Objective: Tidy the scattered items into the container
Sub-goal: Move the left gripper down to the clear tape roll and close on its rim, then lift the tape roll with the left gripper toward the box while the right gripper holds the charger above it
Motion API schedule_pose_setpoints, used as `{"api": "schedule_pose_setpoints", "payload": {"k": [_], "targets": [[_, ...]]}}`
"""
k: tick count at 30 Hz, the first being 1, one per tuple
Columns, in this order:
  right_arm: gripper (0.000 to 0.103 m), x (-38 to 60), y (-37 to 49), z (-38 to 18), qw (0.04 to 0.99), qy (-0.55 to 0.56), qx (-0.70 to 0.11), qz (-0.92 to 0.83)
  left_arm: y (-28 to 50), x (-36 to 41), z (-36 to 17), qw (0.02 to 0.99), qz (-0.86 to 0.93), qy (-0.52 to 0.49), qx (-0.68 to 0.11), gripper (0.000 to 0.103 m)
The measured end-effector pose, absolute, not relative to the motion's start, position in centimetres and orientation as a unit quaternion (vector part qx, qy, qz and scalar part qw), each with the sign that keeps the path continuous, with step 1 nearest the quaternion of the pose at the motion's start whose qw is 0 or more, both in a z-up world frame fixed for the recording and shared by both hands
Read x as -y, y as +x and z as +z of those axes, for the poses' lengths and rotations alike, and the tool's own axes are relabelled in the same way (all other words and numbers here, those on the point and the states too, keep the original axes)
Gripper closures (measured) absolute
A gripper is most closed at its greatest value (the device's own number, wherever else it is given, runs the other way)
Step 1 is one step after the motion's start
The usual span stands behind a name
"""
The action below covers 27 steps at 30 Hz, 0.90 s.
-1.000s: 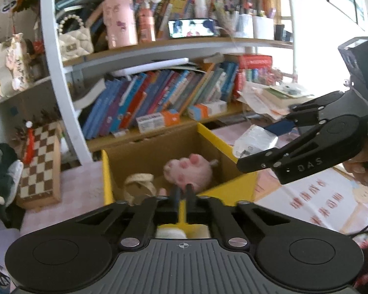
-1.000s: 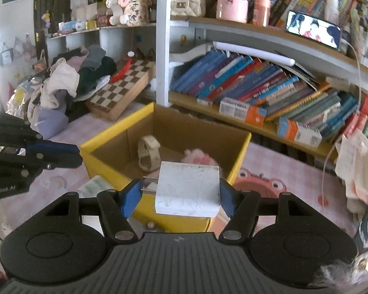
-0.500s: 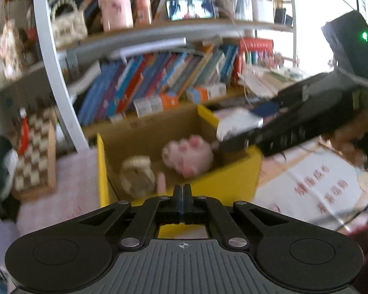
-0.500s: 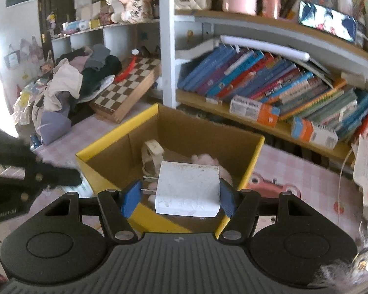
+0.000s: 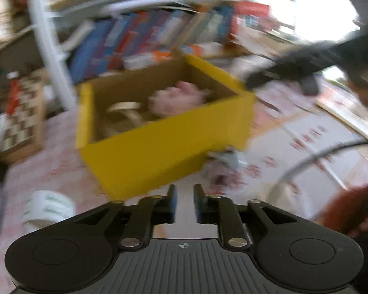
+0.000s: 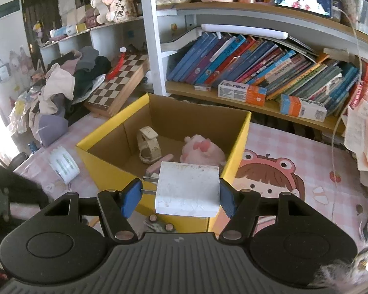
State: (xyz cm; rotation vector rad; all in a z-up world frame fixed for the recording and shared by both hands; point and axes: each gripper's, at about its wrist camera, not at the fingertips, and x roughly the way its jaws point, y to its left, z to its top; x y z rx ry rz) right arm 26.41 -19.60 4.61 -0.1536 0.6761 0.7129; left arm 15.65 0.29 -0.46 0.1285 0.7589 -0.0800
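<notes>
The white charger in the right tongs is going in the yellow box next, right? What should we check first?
1. White charger held between the right tongs: ok.
2. Charger above the yellow box opening: cannot tell; it seems over the near wall.
3. Free floor space in the box: ok, between the beige watch and pink plush.
4. Left tongs away from the opening: ok, low, in front of the box.
5. Left tongs empty: ok, slightly open.
6. Tape roll waiting outside: ok.
</notes>
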Motion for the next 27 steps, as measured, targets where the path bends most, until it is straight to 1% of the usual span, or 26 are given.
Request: {"api": "schedule_pose_setpoints", "payload": {"k": [1,2,3,6,13,14,16,17,18,20,22,26,27], "targets": [[0.04,19.9,26.2,4.6,0.88,-0.072,-0.326,0.338,15.5,-1.6,-0.4,0.93,-0.004,0.048,-0.366,0.046],[0.04,20.2,26.0,4.5,0.881,-0.071,-0.327,0.334,15.4,-3.2,-0.5,0.931,0.033,0.026,-0.362,0.03],[0.04,20.5,25.8,4.5,0.882,-0.07,-0.328,0.33,15.3,-5.0,-0.6,0.931,0.071,-0.004,-0.359,0.029],[0.04,21.4,25.2,4.3,0.885,-0.068,-0.335,0.316,15.1,-9.6,-1.4,0.916,0.15,-0.082,-0.362,0.029],[0.04,22.3,23.8,3.9,0.886,-0.066,-0.349,0.299,16.9,-14.6,-3.9,0.896,0.209,-0.161,-0.357,0.032],[0.04,22.2,23.6,3.8,0.885,-0.068,-0.35,0.3,17.4,-15.2,-4.4,0.892,0.216,-0.173,-0.358,0.035],[0.04,22.1,23.0,3.8,0.883,-0.071,-0.352,0.301,18.1,-16.2,-5.3,0.887,0.219,-0.197,-0.357,0.046],[0.04,22.0,22.7,3.8,0.883,-0.072,-0.354,0.301,18.3,-16.5,-5.7,0.884,0.219,-0.207,-0.359,0.058],[0.04,22.0,22.5,3.8,0.882,-0.073,-0.355,0.301,18.5,-16.8,-6.1,0.881,0.219,-0.217,-0.36,0.073],[0.04,22.0,22.0,3.7,0.881,-0.075,-0.359,0.3,18.5,-16.9,-6.8,0.878,0.218,-0.228,-0.361,0.087],[0.04,22.1,21.4,3.5,0.88,-0.075,-0.363,0.298,18.0,-16.8,-6.8,0.882,0.215,-0.227,-0.352,0.088],[0.04,22.3,20.6,3.1,0.878,-0.071,-0.372,0.292,17.0,-16.3,-5.8,0.89,0.207,-0.218,-0.343,0.096],[0.04,22.3,20.5,3.0,0.878,-0.069,-0.374,0.292,16.8,-16.2,-5.5,0.892,0.204,-0.217,-0.34,0.097]]}}
